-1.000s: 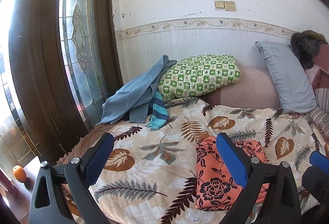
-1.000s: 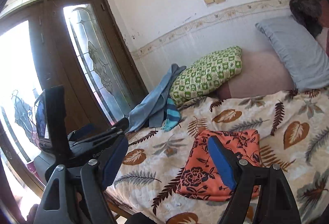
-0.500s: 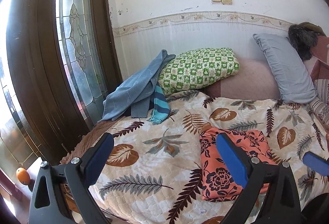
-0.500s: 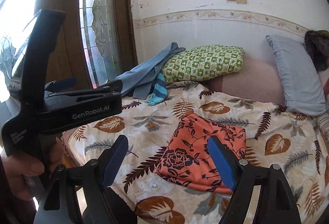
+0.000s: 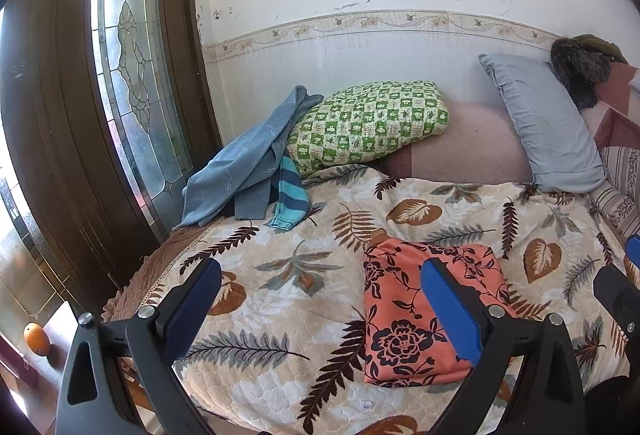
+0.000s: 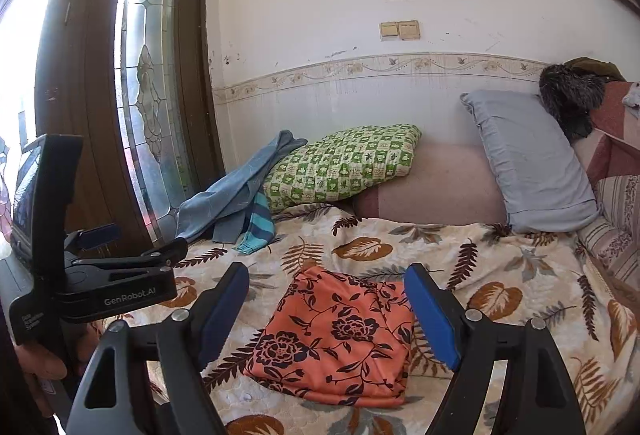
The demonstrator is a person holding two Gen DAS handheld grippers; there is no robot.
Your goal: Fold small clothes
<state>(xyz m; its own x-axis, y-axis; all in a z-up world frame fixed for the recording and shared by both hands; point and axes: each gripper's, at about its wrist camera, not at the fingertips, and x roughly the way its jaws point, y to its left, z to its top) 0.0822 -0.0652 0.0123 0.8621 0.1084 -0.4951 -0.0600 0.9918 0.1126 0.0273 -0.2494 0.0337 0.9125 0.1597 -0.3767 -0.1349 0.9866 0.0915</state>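
Hovering wide open, empty, over a folded orange floral garment (image 6: 340, 335) on the bed (image 6: 520, 275).

Left to right in the right wrist view: left gripper (image 6: 132, 239) marked "GenRobot.AI", spread and empty; right gripper (image 6: 328, 311) gaping, garment beneath, untouched. Garment roughly rectangular, long axis leaning away toward the green checked pillow (image 6: 344, 163), fold edge nearest.

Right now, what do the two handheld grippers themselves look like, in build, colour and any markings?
Both match: the left gripper and the right gripper have black plastic frames with triangular cut-outs, silver pivot bolts and flat blue pads lining the jaws. Seen from the right wrist, the left gripper's black body carries white "GenRobot.AI" lettering, smaller white print on its grip and a screen-like panel on top. No cables show.
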